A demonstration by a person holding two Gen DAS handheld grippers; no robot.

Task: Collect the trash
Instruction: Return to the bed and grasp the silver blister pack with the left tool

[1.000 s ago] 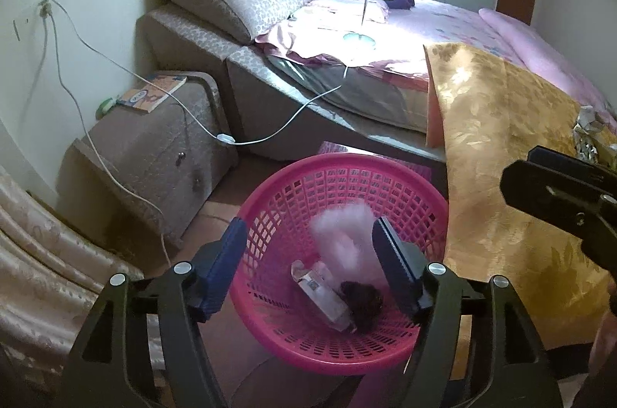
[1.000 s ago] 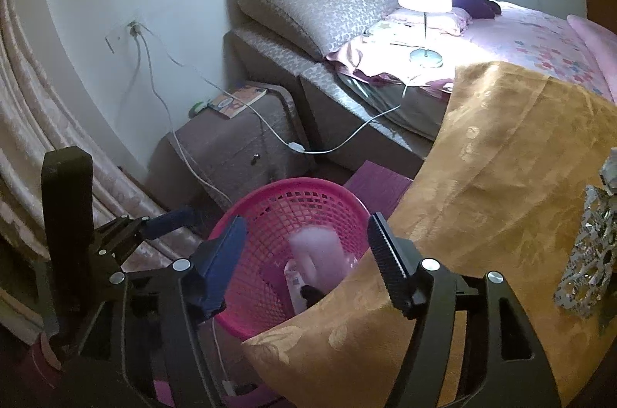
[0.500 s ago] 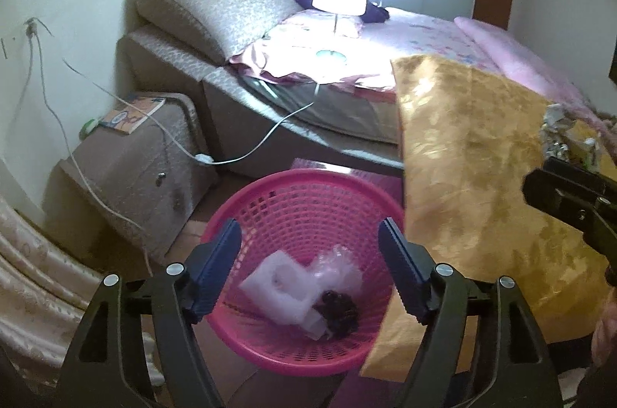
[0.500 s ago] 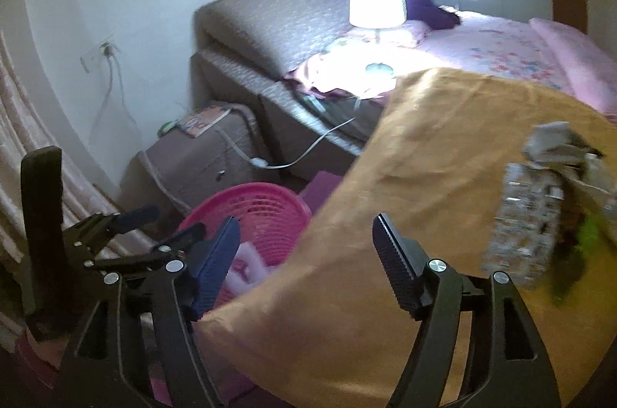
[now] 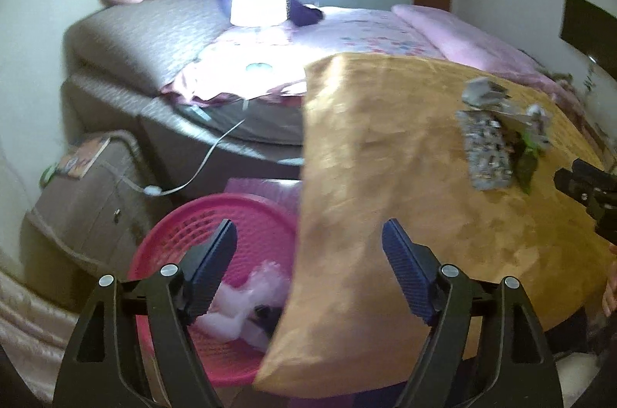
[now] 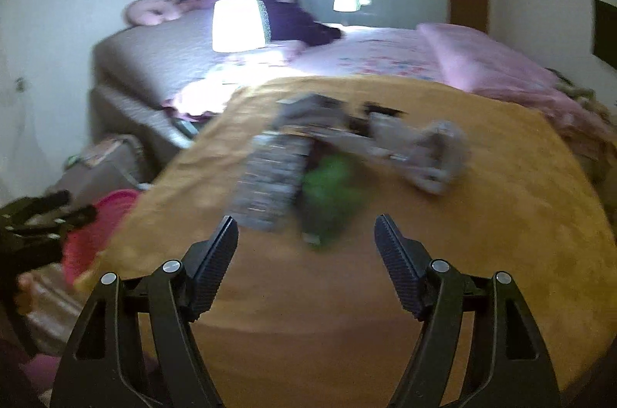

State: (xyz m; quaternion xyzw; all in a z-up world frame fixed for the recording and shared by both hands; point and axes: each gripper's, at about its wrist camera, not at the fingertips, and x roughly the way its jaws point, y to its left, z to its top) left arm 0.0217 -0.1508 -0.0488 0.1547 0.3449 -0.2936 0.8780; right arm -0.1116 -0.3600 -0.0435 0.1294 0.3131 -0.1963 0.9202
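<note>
Just ahead of the spread, empty right gripper lies blurred trash.

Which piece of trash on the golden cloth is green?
The crumpled green wrapper, lying just right of the silvery patterned packet; the grey crumpled carton farther right is grey, and the packet silver-grey.

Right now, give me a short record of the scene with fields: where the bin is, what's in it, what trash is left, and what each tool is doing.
bin: pink basket on the floor beside the gold cloth
bin contents: white crumpled scraps, something dark beside them
trash left: silvery wrapper, green scrap and grey crumpled pieces on the cloth
left tool: open, empty, over the basket edge
right tool: open, empty, facing the trash pile
</note>
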